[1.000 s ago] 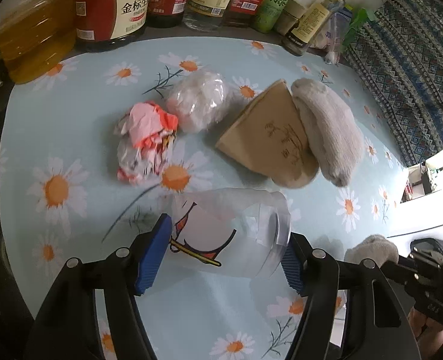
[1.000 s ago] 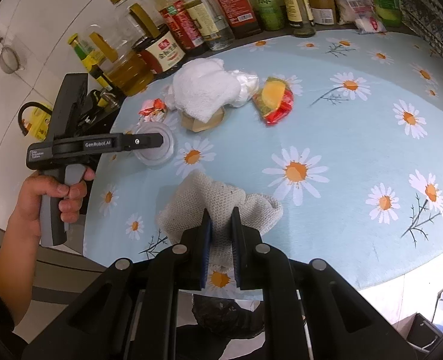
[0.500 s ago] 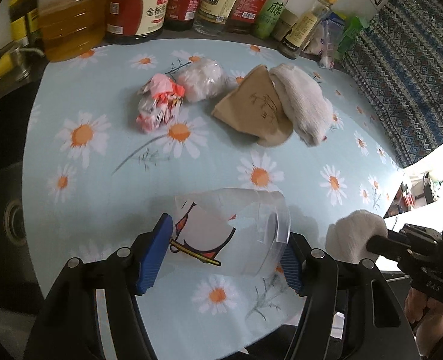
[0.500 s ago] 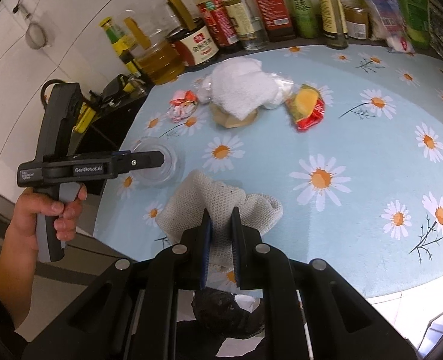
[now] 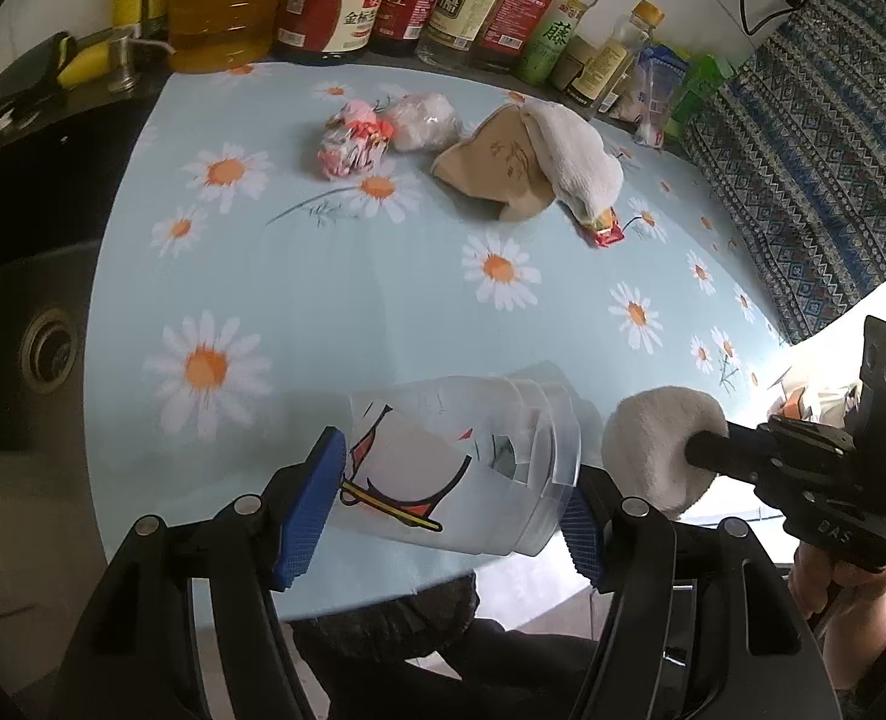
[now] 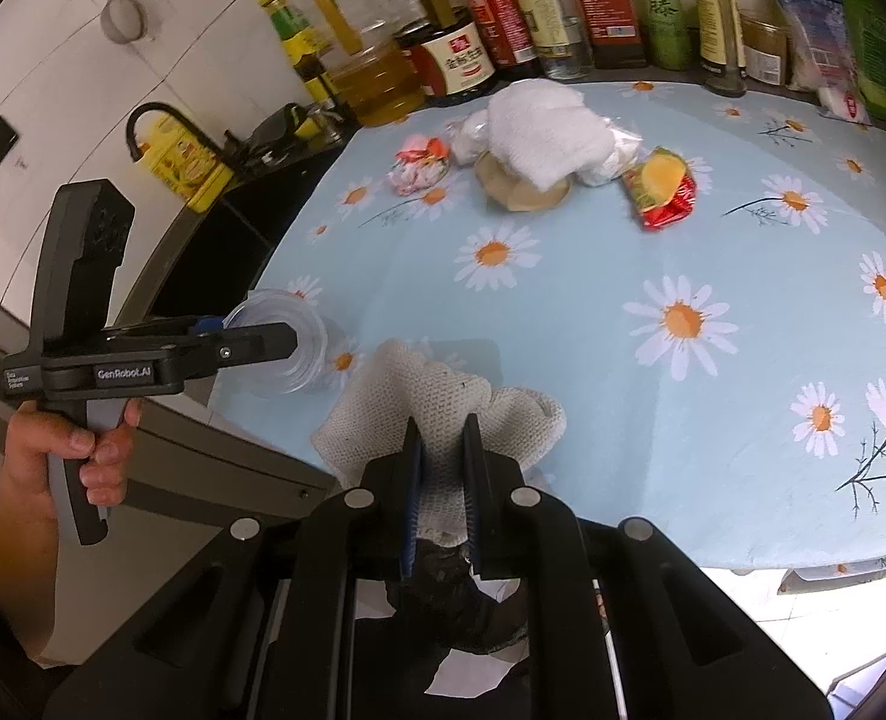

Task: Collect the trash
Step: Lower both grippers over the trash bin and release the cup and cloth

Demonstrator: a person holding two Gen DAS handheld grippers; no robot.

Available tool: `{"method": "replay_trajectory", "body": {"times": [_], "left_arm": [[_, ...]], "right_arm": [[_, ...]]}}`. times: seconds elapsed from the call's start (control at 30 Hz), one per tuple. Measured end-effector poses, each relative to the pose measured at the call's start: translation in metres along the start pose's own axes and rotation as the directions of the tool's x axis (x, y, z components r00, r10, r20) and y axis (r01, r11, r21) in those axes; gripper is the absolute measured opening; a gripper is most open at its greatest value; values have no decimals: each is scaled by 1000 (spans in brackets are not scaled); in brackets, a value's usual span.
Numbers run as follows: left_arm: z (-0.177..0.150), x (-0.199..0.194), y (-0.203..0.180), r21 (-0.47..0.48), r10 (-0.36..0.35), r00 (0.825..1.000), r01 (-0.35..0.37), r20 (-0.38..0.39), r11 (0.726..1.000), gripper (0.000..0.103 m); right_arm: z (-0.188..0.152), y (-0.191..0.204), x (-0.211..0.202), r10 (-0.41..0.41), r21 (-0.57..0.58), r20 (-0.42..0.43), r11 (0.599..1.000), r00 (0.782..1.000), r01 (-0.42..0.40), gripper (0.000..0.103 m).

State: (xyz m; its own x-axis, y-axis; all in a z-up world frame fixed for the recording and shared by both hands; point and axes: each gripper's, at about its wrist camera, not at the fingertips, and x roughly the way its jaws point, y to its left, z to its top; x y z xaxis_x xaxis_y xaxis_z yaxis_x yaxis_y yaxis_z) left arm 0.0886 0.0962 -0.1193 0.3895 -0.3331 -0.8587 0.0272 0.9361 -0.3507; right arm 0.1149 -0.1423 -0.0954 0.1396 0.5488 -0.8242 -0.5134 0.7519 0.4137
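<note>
Both grippers loaded rn — left gripper (image 5: 451, 501) pinching the clear plastic cup (image 5: 460, 468), right gripper (image 6: 443, 474) clamped tight on a white knit rag (image 6: 437, 402), both at the table's (image 6: 712, 420) near edge. Still left near the far edge: pink wrapper (image 5: 353, 141), plastic wad (image 5: 422, 129), brown paper (image 5: 499, 171), white towel (image 5: 574, 156), red snack packet (image 6: 664, 186) — approx half to go imo.

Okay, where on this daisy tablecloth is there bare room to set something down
The tablecloth is bare across its middle and near edge, between the red snack wrapper and the white cloth in the right hand-held gripper. The far edge is crowded: bottles, crumpled wrappers, a white towel.
</note>
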Motion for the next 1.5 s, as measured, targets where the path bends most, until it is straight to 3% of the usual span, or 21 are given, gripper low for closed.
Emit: {"method": "replay_trajectory", "body": {"times": [0.63,1.0,1.5], "left_arm": [[-87,-30,-9,-99,1,1000,-2,-11,995,64],[-122,-9,2,-159,-15,996,0,-91,987,64],[-143,22,14,-207,-30,985,-7,-172,978,64]], "right_arm": [[-48,35,19,56,-115,-133,991,990,-72,14],[-74,36,44,48,-122,-229,989,972,-78,14],[-91,35,78,33,-117,-328,990,944,-75,15]]}}
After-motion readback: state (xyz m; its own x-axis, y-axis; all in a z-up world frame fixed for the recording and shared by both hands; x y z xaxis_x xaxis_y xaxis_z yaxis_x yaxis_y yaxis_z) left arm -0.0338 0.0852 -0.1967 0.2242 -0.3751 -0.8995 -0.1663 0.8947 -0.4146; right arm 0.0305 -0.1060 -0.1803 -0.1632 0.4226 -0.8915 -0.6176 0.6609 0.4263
